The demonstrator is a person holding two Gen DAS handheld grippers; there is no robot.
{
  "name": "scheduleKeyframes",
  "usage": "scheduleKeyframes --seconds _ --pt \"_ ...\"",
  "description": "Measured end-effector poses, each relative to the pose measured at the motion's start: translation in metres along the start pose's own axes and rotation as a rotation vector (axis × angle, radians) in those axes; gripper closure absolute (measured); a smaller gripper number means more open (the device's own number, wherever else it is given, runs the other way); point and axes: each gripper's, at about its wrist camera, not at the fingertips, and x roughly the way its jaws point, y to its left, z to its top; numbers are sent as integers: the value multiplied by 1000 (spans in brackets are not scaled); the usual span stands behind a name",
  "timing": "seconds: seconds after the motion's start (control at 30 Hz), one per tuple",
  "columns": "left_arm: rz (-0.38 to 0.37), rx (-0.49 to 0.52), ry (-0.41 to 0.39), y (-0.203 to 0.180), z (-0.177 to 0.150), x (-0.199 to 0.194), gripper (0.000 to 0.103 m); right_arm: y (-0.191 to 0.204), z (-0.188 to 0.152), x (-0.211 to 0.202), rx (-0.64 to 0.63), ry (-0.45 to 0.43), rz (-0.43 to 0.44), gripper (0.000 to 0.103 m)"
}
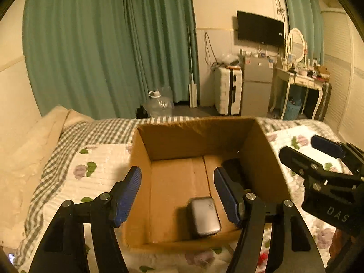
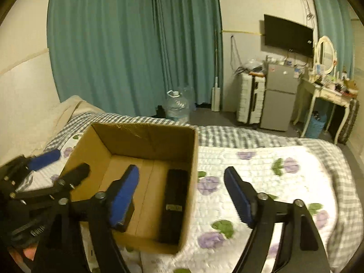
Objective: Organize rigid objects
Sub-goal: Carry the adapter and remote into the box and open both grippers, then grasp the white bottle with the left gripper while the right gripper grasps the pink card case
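Observation:
An open cardboard box (image 1: 193,136) stands on the bed. On its floor lie a grey rounded case (image 1: 206,216) near the front wall and a black remote (image 1: 234,170) along the right wall. My left gripper (image 1: 177,175) hangs open over the box, its blue pads clear of the case below. My right gripper (image 1: 300,146) is open to the right of the box, holding nothing. In the right wrist view the right gripper (image 2: 182,195) straddles the box's (image 2: 145,138) right wall, above the remote (image 2: 174,204). The left gripper (image 2: 66,163) shows at the left; the case is hidden.
The bed carries a white floral quilt (image 2: 261,182) over a checked blanket (image 1: 102,129). Beyond it are green curtains (image 1: 102,45), a water jug (image 1: 159,104), a white suitcase (image 1: 227,91), a small fridge (image 1: 257,84) and a dressing table (image 1: 302,79).

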Motion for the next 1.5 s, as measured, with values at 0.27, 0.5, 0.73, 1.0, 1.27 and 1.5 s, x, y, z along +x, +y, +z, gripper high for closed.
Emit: scheduleKeyframes --seconds 0.27,0.5,0.73,1.0,1.27,1.5 --pt "-5 -6 -52 8 1 -81 34 11 16 -99 -57 -47 -84 6" --pt "-8 -12 -55 12 -24 -124 31 18 -6 -159 -80 -24 -109 0" --pt "-25 -44 79 7 -82 -100 31 22 -71 -155 -69 82 -90 0" --pt "-59 -8 234 -17 -141 -54 31 24 -122 -100 -95 216 -105 0" --pt "-107 70 355 -40 -178 -16 31 16 -132 -77 -52 263 -85 0" --pt "-194 93 378 -43 -180 -8 59 16 -135 -63 -40 290 -98 0"
